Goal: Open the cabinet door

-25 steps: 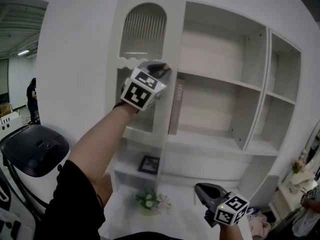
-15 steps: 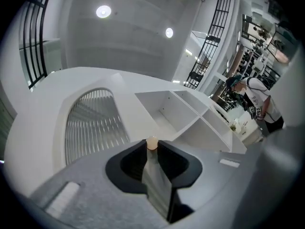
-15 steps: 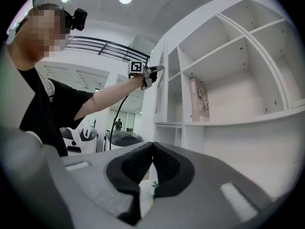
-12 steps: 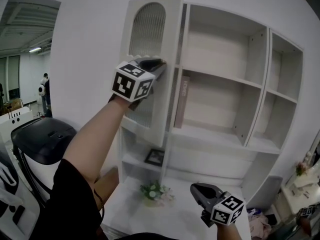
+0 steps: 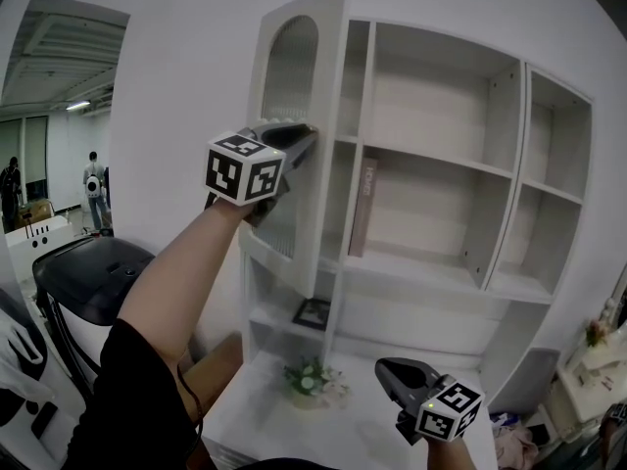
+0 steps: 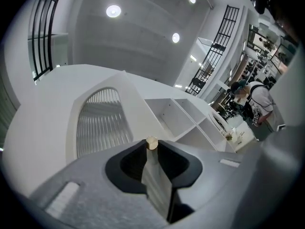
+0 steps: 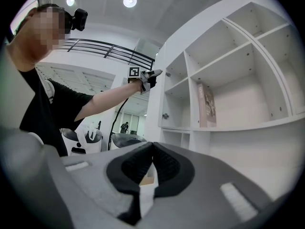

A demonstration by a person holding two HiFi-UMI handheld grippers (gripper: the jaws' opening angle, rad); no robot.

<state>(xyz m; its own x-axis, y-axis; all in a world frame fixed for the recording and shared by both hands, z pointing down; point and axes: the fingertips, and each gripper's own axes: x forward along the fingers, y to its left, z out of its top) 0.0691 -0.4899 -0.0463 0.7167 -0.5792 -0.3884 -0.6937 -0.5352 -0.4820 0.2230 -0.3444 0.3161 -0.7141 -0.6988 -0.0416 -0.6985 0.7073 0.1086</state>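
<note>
**A:** Where does the door stand?

**B:** At the left end of the white shelf unit (image 5: 431,106). It is open, with its free edge nearest the camera. The cabinet door (image 5: 331,67) is tall and white, with an arched window of ribbed glass (image 5: 291,67) set into it.

**A:** And the grippers?

**B:** The left gripper (image 5: 306,133) has its jaws drawn narrow and clamped on that free edge. The right gripper (image 5: 387,370) hangs low, well apart from the door. Its jaws are together and it holds nothing.

**A:** What do the views add to one another?

**B:** The left gripper view shows the door's edge as a thin slab between the pads, with a small pale round piece at their tips. I cannot tell what that piece is. The right gripper view looks up from below and shows a small knob (image 7: 165,115) on the door, under the left gripper's hold. It also shows a book (image 7: 207,104) upright on a shelf. Only the head view shows the picture frame (image 5: 313,313) and the flowers (image 5: 309,380) underneath.
</note>
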